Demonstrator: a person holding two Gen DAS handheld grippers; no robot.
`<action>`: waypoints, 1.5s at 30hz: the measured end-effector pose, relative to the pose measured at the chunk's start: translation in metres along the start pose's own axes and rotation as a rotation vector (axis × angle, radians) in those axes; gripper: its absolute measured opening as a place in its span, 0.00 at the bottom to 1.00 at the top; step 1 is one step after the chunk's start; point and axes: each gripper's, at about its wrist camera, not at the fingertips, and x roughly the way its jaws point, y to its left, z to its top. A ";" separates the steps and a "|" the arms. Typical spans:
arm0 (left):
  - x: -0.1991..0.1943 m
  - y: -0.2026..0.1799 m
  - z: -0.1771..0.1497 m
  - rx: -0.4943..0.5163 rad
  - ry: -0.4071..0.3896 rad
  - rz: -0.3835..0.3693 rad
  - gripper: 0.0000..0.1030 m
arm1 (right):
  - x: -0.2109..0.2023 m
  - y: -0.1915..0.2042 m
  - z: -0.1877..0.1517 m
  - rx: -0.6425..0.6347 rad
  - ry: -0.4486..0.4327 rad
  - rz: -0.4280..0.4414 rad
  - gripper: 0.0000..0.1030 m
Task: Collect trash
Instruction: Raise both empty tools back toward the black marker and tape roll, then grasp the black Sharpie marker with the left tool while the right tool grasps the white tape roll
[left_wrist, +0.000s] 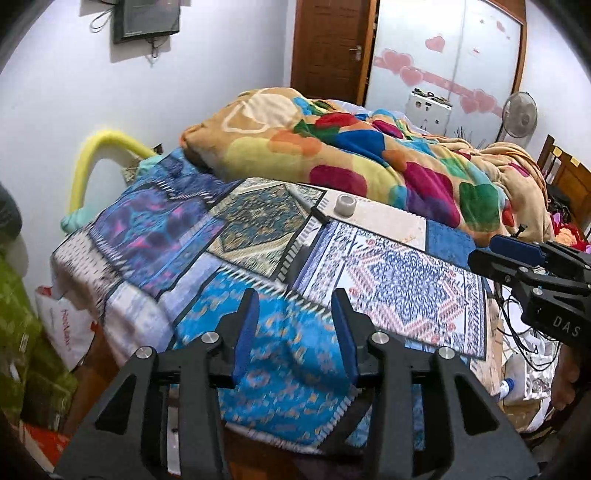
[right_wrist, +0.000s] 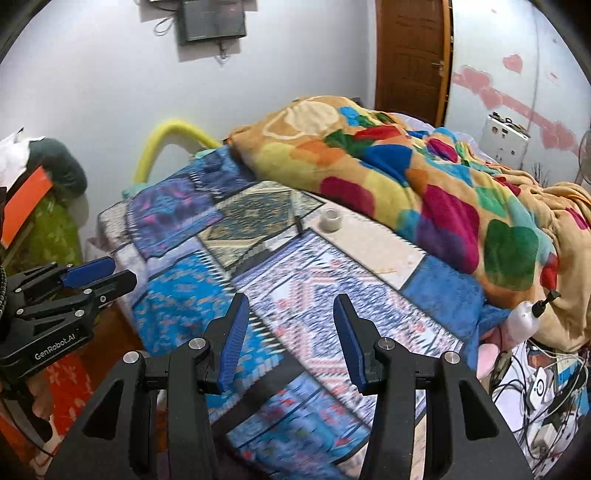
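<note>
Left wrist: tape roll (left_wrist: 344, 205) (perhaps) beyond tool (left_wrist: 294, 302)

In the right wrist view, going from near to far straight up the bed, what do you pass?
Right gripper → patterned bedspread → small white roll → colourful blanket → brown door.

Left black plastic two-finger gripper (left_wrist: 295, 332): blue ribbed pads, round silver screw heads, white "GenRobot.AI" lettering on its side. Right black plastic two-finger gripper (right_wrist: 290, 338) — identical build, white "DAS" lettering. Bare skin shows beside each body.
</note>
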 end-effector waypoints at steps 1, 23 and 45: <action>0.007 -0.002 0.004 0.006 0.002 -0.004 0.42 | 0.004 -0.004 0.002 0.002 0.000 -0.006 0.43; 0.177 0.025 0.047 -0.074 0.091 -0.029 0.60 | 0.183 -0.052 0.060 0.091 0.092 0.000 0.57; 0.258 -0.023 0.087 -0.043 0.146 -0.031 0.60 | 0.224 -0.082 0.060 0.097 0.115 -0.053 0.34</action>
